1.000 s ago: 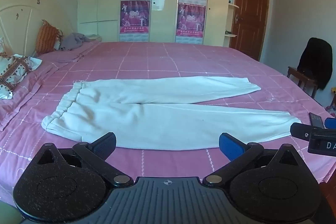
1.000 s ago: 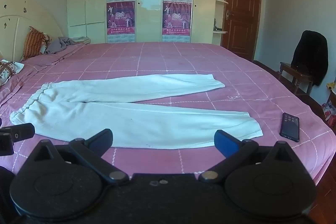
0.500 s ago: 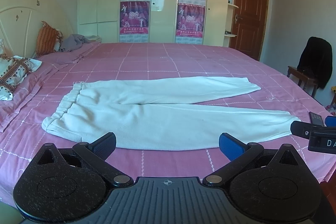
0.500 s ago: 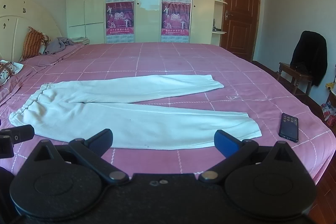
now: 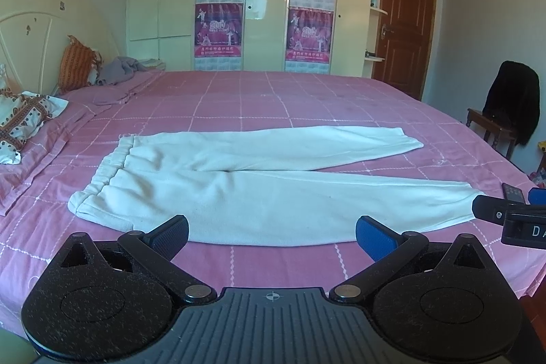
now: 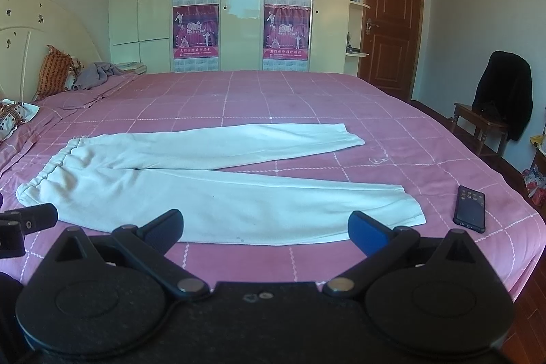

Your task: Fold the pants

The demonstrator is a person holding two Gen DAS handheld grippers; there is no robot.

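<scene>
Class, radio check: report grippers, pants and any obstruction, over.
Left gripper open, right gripper open, both empty. White pants flat on pink bed, unfolded, legs spread. Black phone beside near cuff, apart.

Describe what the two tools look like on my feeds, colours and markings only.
Both are matte black, speckled with lint, each with two round discs and angled link arms on brass-coloured pivots. The left tool has one black textured pad and one blue pad, a ribbed centre plate and a small crosshair mark. The right tool has the same pad colours but a plain plate. No cables or sleeves visible.
</scene>
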